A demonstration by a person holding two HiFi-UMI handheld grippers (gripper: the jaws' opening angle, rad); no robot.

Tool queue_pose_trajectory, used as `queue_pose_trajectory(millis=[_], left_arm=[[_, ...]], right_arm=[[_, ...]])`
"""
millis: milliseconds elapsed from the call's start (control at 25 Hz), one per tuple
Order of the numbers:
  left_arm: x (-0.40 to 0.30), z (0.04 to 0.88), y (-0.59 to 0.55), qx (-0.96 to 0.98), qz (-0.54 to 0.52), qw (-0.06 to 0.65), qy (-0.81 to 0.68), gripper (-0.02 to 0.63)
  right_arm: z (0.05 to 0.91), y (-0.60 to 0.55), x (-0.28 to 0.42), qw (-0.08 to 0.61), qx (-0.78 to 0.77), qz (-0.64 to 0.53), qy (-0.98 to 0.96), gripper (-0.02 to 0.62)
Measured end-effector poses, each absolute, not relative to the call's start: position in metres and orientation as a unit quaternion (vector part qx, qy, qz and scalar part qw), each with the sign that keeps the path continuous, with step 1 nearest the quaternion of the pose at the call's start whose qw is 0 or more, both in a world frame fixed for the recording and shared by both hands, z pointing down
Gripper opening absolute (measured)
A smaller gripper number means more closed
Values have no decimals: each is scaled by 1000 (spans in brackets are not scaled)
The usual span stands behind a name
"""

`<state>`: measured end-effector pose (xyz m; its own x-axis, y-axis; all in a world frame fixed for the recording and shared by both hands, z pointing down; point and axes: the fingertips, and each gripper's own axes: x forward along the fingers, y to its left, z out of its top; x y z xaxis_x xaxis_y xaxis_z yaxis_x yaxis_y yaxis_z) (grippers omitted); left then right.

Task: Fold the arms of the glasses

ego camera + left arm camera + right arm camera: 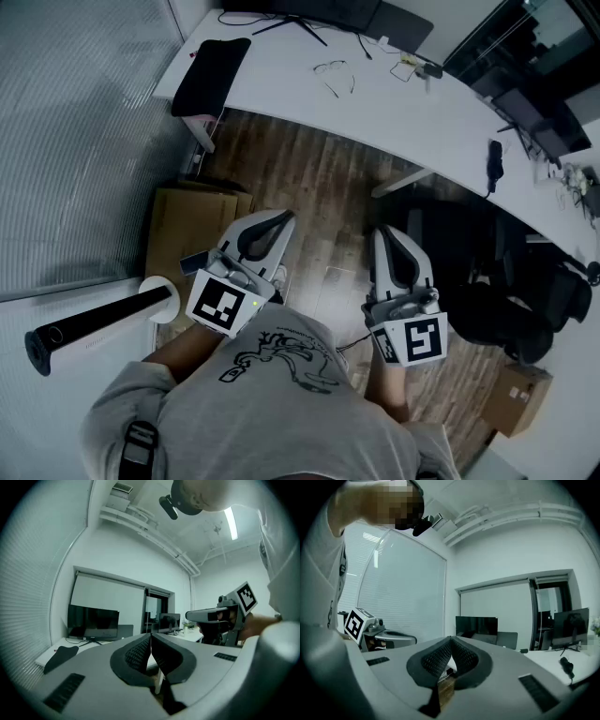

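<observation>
Glasses [335, 77] are lying on the white desk [281, 84], well apart from both tools — the folding is not yet starting. Left gripper [279, 221] and right gripper [386, 234] are hovering with jaws pressed together and empty, so the next move is likely calling for reaching forward and spreading them.

Floor: dark wood planks [319, 187].
Desk: long, white, curved [403, 112], with a monitor [93, 620] at one end.
Chair: black [511, 281], near the desk.
Box: cardboard [192, 225], on the floor.
Window: large, with blinds [408, 592].
Walls: white [126, 550].
Light: ceiling strip [230, 520], lit.
</observation>
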<state>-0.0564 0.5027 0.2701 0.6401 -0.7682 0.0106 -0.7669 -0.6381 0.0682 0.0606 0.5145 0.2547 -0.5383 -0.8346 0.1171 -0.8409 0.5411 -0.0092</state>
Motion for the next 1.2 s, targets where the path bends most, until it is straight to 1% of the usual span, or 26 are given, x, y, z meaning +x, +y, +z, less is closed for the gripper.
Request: queue_pose_trajectory(millis=[240, 480, 680, 800, 1000, 1200], left_arm=[[-39, 268, 526, 904, -11, 35, -427, 21], [-40, 269, 529, 903, -8, 37, -429, 21], [-50, 275, 517, 904, 6, 49, -425, 21], [-55, 274, 506, 907, -4, 42, -420, 21], [-68, 282, 490, 911, 8, 40, -410, 21], [-71, 284, 468, 910, 1, 49, -412, 21]], right_arm=[[260, 539, 73, 59, 470, 40, -880, 11], [256, 543, 72, 58, 472, 30, -879, 12], [257, 530, 64, 57, 476, 30, -877, 14], [260, 519, 57, 55, 478, 30, -876, 12], [263, 503, 43, 51, 483, 35, -873, 12], [271, 482, 40, 62, 482, 38, -873, 11]])
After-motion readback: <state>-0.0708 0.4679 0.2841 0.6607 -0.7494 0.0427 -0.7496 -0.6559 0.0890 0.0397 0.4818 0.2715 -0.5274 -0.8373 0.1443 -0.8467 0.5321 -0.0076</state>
